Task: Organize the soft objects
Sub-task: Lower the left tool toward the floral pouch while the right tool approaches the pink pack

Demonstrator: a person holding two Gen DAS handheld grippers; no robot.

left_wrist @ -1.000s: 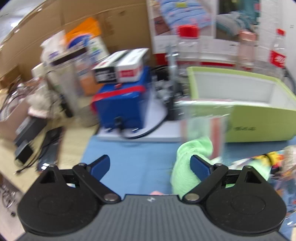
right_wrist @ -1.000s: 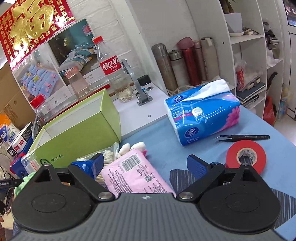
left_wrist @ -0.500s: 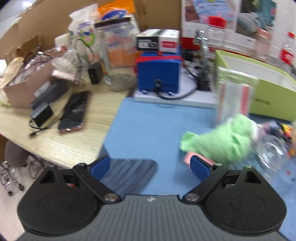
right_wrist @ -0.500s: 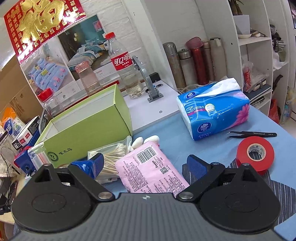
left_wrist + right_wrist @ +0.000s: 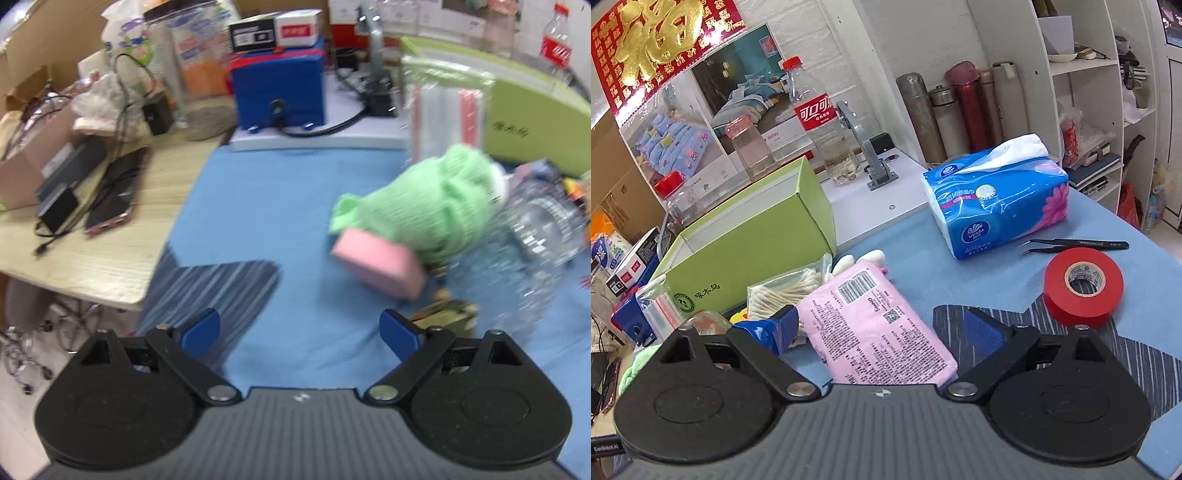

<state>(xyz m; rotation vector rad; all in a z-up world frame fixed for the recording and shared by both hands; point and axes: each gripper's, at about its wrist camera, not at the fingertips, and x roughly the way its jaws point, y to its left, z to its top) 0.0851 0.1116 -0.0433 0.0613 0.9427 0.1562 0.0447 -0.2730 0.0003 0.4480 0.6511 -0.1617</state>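
Note:
In the left wrist view a green knitted cloth (image 5: pixel 424 206) lies on the blue mat, partly over a pink sponge (image 5: pixel 376 264). My left gripper (image 5: pixel 301 332) is open and empty, above the mat, short of and left of them. In the right wrist view a pink soft pack (image 5: pixel 875 317) lies between the open jaws of my right gripper (image 5: pixel 882 328), which does not grip it. A bag of cotton swabs (image 5: pixel 786 291) lies by the left finger. A blue tissue pack (image 5: pixel 993 199) sits further back. The open green box (image 5: pixel 750 225) stands at left.
A crumpled clear bottle (image 5: pixel 532 236) lies right of the cloth. A red tape roll (image 5: pixel 1084 286) and tweezers (image 5: pixel 1078 245) lie at right. A blue box (image 5: pixel 279 88), cables and phones (image 5: pixel 114 192) crowd the wooden table. Bottles (image 5: pixel 820 125) and flasks stand behind.
My left gripper has pulled back and swung left, so the green cloth and pink sponge are now ahead to the right. My right gripper has shifted slightly over the pink pack.

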